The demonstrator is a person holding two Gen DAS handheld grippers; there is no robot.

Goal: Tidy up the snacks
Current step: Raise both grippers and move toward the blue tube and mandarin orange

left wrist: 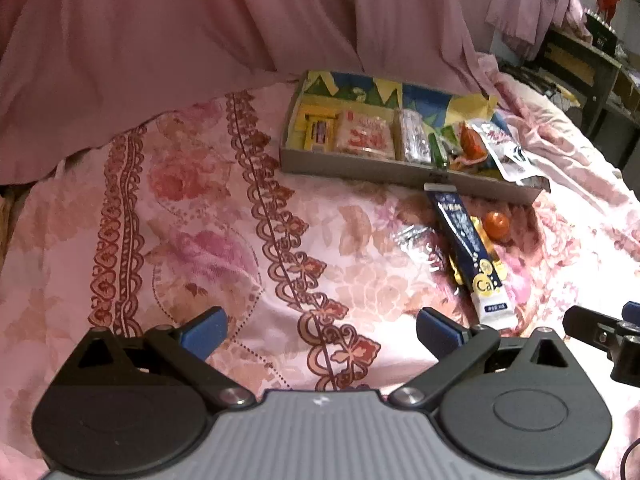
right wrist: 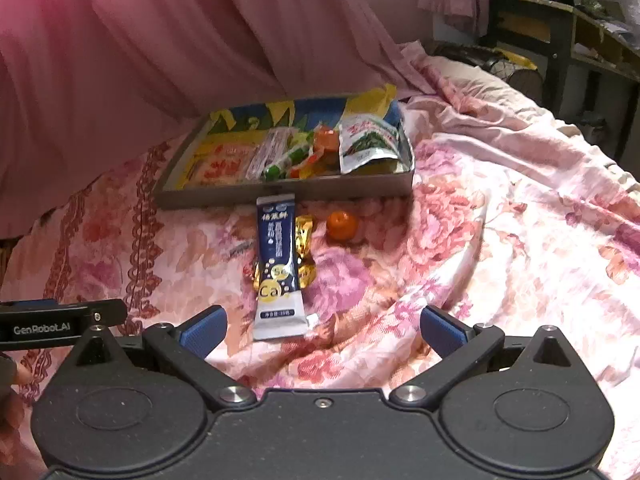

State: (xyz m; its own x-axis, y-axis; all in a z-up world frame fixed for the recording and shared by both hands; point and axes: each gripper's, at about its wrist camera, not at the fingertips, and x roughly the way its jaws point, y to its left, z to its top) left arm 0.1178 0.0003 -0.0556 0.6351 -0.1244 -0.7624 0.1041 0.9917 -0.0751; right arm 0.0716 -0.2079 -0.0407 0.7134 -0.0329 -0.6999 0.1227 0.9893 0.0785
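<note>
Beside the tray (left wrist: 352,166) we count one sachet (left wrist: 470,256) and one orange (left wrist: 497,223); only the left view shows a foil pack (left wrist: 418,246). Left gripper (left wrist: 322,330) and right gripper (right wrist: 323,330) both gape, holding nothing.

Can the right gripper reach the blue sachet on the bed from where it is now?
Probably yes. The right gripper is open and empty, and the blue sachet lies flat on the bedspread just ahead of its fingers with nothing between. A gold wrapper partly under the sachet might come along.

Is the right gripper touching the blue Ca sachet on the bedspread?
Apart. In the right wrist view the right gripper is open, and bedspread shows between each pad and the blue Ca sachet.
</note>
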